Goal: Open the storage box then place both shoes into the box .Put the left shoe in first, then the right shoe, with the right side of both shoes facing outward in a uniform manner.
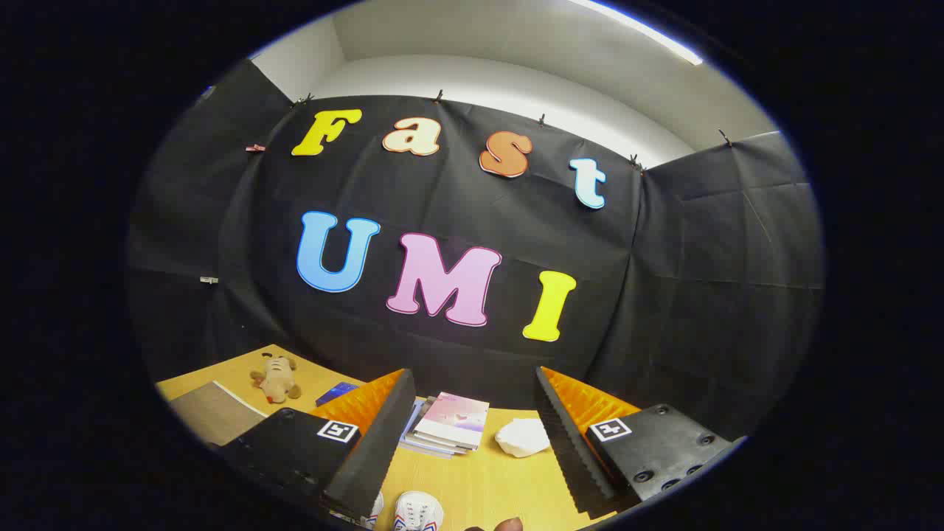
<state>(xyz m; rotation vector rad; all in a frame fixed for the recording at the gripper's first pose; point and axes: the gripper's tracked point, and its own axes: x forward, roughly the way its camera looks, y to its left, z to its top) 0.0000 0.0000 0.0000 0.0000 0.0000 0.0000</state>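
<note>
My gripper [472, 372] is open, its fingers spread wide with nothing between them, and it is tilted up toward the booth's back wall. Low between the fingers, close to me, the white toe of one shoe [418, 511] rests on the wooden table [487, 479]. The toe of a second white shoe [373, 509] peeks out beside it, partly hidden by the left finger [376, 435]. Both shoes lie well below the fingertips and apart from them.
A stack of booklets [450, 424] and a crumpled white object [522, 436] lie beyond the shoes. Further left are a small plush toy [275, 378], a blue item [335, 392] and a grey board [214, 413]. A person's fingertip [509, 524] shows beside the shoes.
</note>
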